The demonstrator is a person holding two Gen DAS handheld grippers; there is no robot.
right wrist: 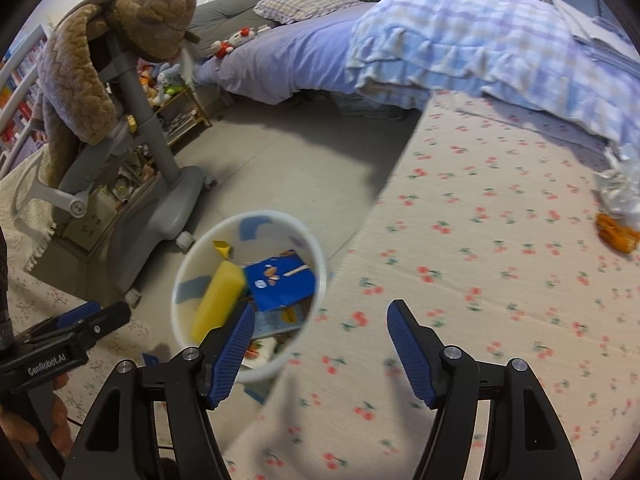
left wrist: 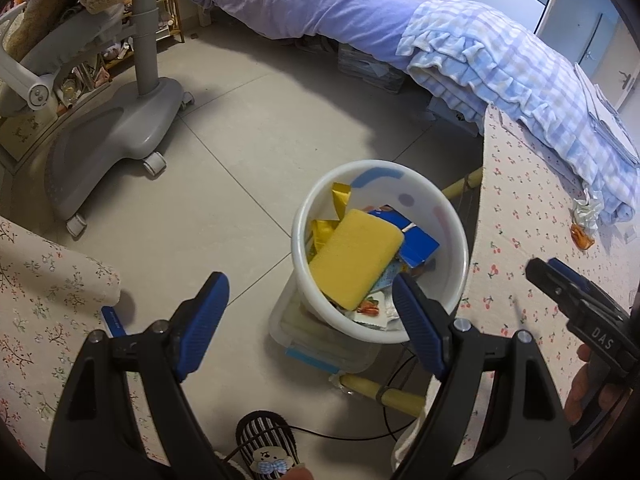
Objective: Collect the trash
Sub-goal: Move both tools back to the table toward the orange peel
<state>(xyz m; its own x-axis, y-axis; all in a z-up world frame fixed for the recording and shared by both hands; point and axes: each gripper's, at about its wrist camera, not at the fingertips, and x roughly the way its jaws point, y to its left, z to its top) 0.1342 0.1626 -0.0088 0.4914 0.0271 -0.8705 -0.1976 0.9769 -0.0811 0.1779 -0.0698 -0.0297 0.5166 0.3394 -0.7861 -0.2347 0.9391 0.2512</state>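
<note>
Bin (left wrist: 460, 240) contents partly hidden under sponge (left wrist: 354, 258); both grippers' fingers (right wrist: 234, 346) stood wide apart, empty, above it.

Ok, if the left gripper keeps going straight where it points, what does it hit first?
Probably the yellow sponge on top of the trash in the white bin; the left gripper is open and empty. Depth is unclear.

**Two readable marks, both on gripper bodies**

We read "DAS" in white letters on the black body of the right hand-held gripper (left wrist: 560, 276), seen from the left wrist. We read "GenRobot.AI" on the black left hand-held gripper (right wrist: 86, 316). We make out nothing else.
</note>
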